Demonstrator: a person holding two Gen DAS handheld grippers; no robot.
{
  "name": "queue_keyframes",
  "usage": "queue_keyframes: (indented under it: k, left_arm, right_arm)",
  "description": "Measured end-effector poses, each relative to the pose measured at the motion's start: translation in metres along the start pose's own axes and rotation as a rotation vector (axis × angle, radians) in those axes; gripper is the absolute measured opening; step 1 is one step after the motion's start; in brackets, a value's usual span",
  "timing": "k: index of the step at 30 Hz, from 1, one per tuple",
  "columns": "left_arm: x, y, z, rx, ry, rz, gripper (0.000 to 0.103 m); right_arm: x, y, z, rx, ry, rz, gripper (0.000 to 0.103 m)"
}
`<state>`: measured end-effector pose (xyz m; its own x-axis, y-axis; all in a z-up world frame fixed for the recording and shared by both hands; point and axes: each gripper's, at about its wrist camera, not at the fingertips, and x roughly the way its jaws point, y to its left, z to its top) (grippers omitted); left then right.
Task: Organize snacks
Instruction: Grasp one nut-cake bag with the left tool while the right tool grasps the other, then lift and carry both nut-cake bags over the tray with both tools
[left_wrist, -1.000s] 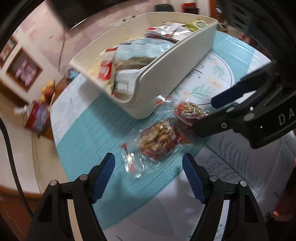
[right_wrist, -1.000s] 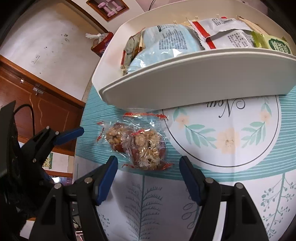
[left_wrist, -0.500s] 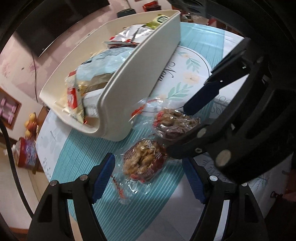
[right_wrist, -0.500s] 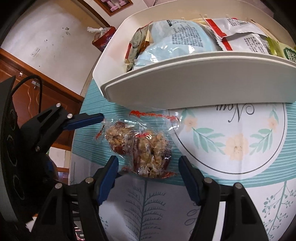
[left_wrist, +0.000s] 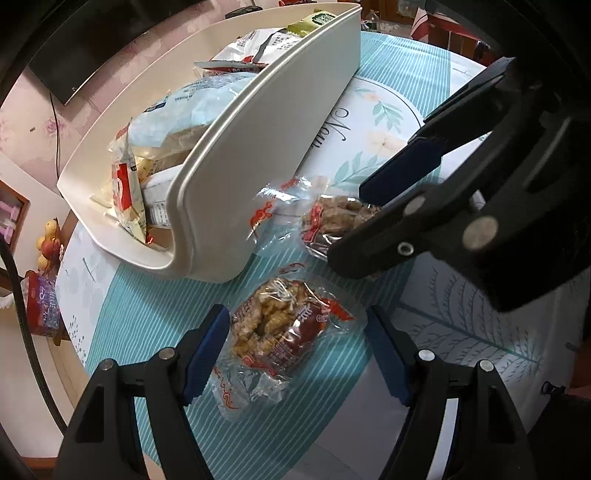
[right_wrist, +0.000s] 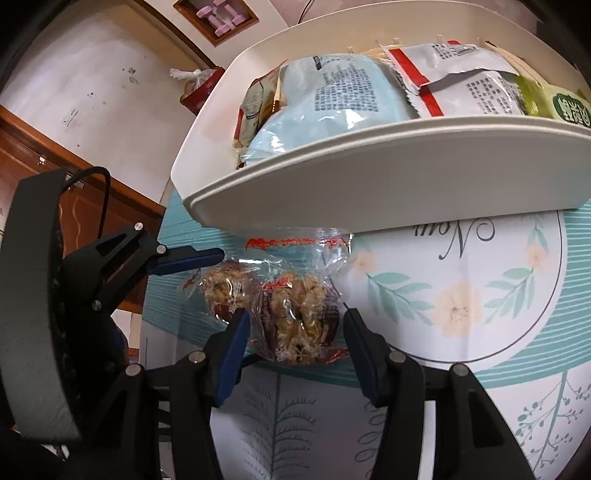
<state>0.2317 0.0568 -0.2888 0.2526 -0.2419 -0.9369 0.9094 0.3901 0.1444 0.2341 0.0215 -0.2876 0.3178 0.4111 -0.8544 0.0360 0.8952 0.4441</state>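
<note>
Between the spread blue pads of the left gripper (left_wrist: 295, 350), wide open and clamping nothing: a clear-wrapped nut cake (left_wrist: 277, 328) flat on the teal tablecloth (left_wrist: 140, 317). Just beyond at 1 o'clock, straddled by the right gripper (right_wrist: 295, 343), likewise open and empty: a second wrapped cake (right_wrist: 299, 317). Farther at 11 o'clock, touching neither: the white bin (left_wrist: 258, 155) of snack packets (right_wrist: 343, 99).

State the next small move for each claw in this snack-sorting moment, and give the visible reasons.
Probably close both claws. The left claw is open with its pads either side of one wrapped nut snack, and the right claw is open around the other wrapped snack. Both packets lie on the tablecloth outside the white bin, which already holds other snacks.
</note>
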Motion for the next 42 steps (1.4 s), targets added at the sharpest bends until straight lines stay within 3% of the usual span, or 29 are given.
queue_keyframes:
  k: [8,18,24,30,33,42]
  left_arm:
    - [0.004,0.010,-0.002,-0.023,0.001,-0.048,0.071]
    - [0.004,0.015,-0.010,-0.130,-0.013,-0.128,0.033]
    - [0.005,0.017,-0.014,-0.217,-0.031,-0.103,0.033]
    - [0.001,0.014,-0.019,-0.326,-0.067,-0.150,0.032]
    - [-0.008,0.013,-0.017,-0.397,-0.106,-0.172,0.032]
    - [-0.053,0.014,-0.009,-0.564,-0.217,-0.145,0.032]
  right_arm:
    - [-0.013,-0.013,-0.002,0.022,-0.016,-0.022,0.050]
    - [-0.032,-0.034,-0.007,0.073,-0.055,-0.067,0.049]
    - [-0.041,-0.041,-0.014,0.089,-0.081,-0.064,0.049]
    - [-0.052,-0.044,-0.020,0.095,-0.101,-0.060,0.049]
    - [-0.061,-0.046,-0.022,0.094,-0.111,-0.053,0.048]
    - [-0.098,-0.052,-0.016,0.074,-0.169,-0.044,0.048]
